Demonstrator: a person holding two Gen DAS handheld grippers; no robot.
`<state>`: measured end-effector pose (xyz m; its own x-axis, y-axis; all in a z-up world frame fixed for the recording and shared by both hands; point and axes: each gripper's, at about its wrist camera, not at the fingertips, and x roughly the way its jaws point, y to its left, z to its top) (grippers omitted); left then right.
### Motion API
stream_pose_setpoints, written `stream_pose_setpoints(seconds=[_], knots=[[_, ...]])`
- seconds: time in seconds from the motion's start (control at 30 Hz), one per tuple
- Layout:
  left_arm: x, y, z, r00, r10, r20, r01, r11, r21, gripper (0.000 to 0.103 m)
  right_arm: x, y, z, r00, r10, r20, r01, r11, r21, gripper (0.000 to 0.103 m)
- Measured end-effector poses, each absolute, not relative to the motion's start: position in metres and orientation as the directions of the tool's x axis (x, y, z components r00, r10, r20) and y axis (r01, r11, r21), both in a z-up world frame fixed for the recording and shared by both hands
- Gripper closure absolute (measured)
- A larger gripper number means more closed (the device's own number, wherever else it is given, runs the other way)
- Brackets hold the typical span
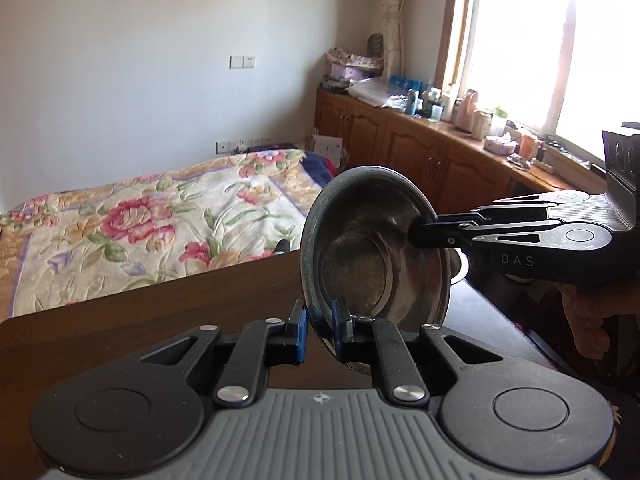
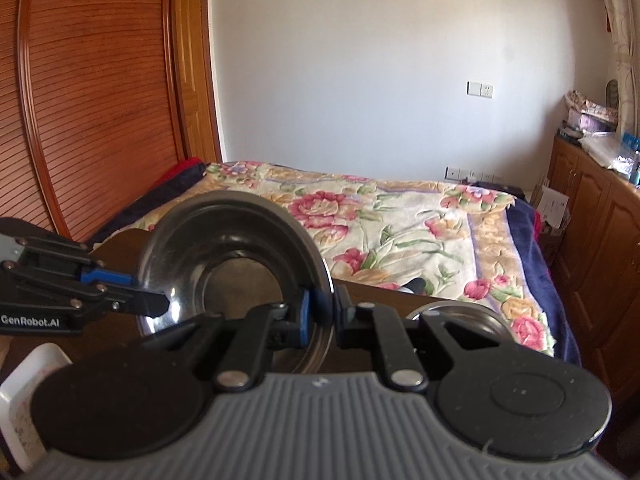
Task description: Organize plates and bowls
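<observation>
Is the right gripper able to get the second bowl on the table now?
Probably not yet: the right gripper is clamped on the tilted steel bowl's rim. The second bowl lies close ahead, nothing between, so once freed the way looks open.

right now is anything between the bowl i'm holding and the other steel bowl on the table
Nothing visible does. The held bowl, gripped at its rim by the left gripper and right gripper, sits left of the second bowl over the table; the right gripper hides part.
</observation>
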<state>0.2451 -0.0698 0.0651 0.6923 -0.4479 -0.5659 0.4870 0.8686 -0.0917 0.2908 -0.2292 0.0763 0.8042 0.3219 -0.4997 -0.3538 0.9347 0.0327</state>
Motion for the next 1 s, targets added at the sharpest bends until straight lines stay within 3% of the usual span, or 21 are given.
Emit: stream_pose_setpoints(seconds=[0.53, 1.0], knots=[[0.191, -0.072, 0.063, 0.679, -0.48, -0.556, 0.539, 0.84, -0.067, 0.089, 0.248, -0.235, 0.072, 0.81, 0.313, -0.496, -0.351, 0.936, 0.019, 0.089], [0.161, -0.062, 0.031, 0.63, -0.507, -0.588, 0.548, 0.827, -0.125, 0.09, 0.218, -0.227, 0.048, 0.774, 0.322, -0.546, -0.377, 0.926, 0.012, 0.089]])
